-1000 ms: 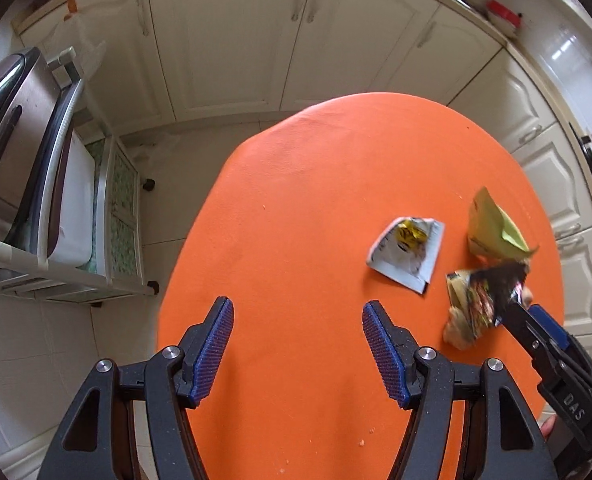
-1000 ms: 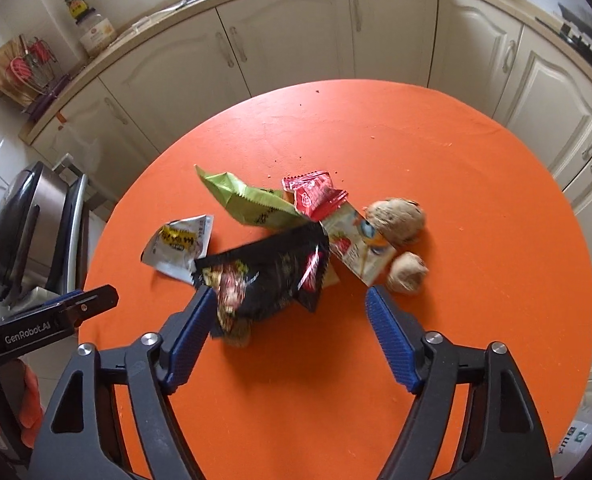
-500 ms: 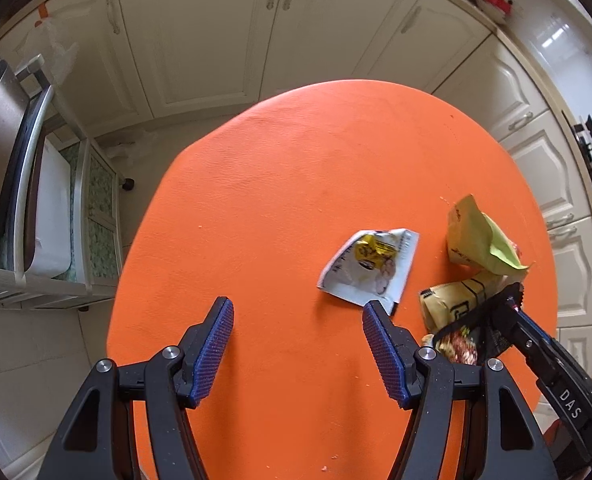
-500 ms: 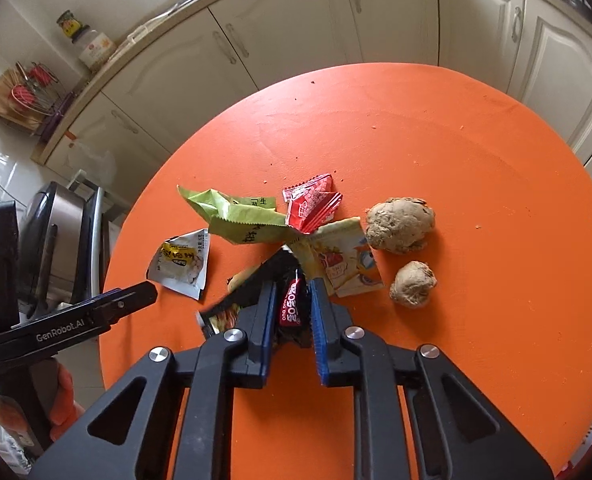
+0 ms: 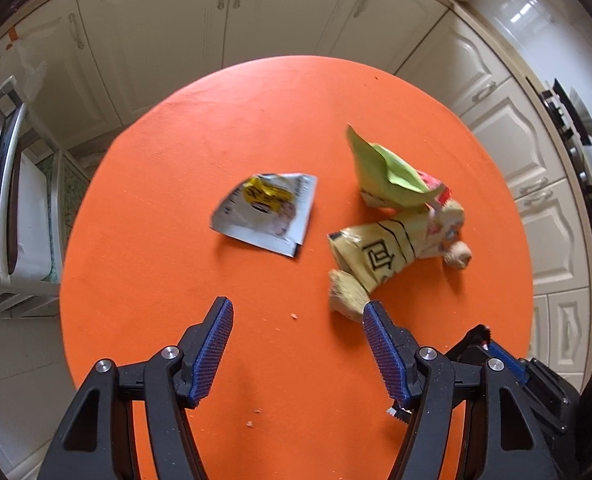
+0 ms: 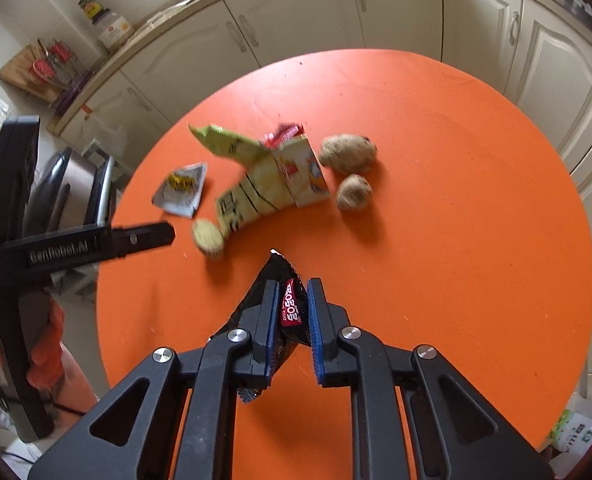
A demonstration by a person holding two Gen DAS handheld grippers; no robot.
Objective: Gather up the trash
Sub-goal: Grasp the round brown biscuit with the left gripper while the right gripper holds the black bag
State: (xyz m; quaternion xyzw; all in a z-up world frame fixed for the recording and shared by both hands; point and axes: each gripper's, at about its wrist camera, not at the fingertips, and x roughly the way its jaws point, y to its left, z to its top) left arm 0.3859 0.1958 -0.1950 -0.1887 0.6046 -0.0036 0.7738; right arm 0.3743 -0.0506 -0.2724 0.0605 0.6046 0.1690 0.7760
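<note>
Right wrist view: my right gripper (image 6: 292,312) clamps a black wrapper (image 6: 284,300), its lower part hidden; left gripper (image 5: 296,344) stands released.

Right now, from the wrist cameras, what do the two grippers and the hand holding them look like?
Both are black plastic two-finger frames with triangular cut-outs, silver pivot bolts and ribbed blue pads on the fingers. In the right wrist view the left gripper shows white "GenRobot.AI" lettering along its black finger. The hand holding its handle wears an orange glove. No cables are clearly visible.
</note>
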